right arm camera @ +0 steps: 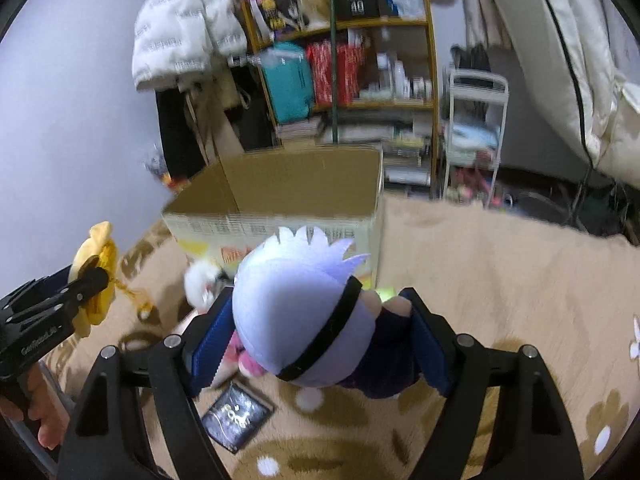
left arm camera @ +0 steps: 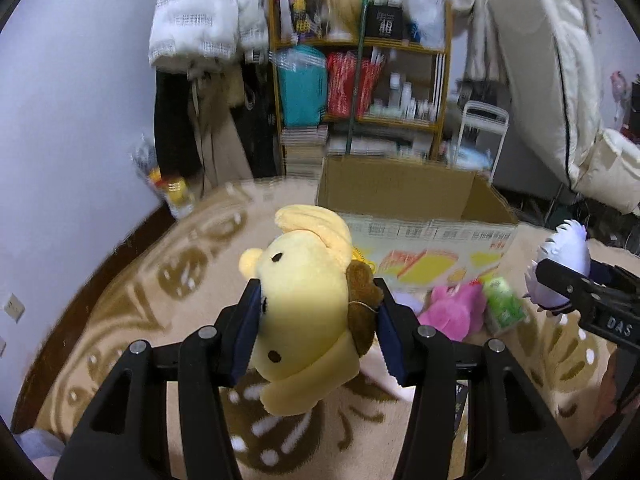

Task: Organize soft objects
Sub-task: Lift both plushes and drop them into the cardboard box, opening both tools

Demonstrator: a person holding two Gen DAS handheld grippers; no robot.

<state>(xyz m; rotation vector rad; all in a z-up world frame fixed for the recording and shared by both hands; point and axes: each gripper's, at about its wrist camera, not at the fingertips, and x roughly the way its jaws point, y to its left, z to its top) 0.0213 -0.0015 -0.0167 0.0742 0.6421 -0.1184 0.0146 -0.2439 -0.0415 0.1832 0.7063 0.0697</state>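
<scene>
My left gripper (left arm camera: 316, 308) is shut on a yellow dog plush (left arm camera: 300, 304) and holds it above the carpet, short of the open cardboard box (left arm camera: 404, 200). My right gripper (right arm camera: 316, 320) is shut on a white-haired plush with a black band (right arm camera: 304, 316), also lifted in front of the box (right arm camera: 300, 188). Each gripper shows in the other view: the right one with its plush (left arm camera: 564, 264) at the right edge, the left one with the yellow plush (right arm camera: 96, 272) at the left edge. A pink plush (left arm camera: 456, 308) and a green soft item (left arm camera: 504, 300) lie by the box.
A beige patterned carpet (right arm camera: 500, 280) covers the floor. A wooden shelf (left arm camera: 360, 80) full of goods stands behind the box, with hung coats (left arm camera: 200, 20) to its left. A white cart (right arm camera: 476, 132) and a mattress (right arm camera: 568, 60) stand at the right. A black card (right arm camera: 236, 416) and a white plush (right arm camera: 200, 280) lie on the carpet.
</scene>
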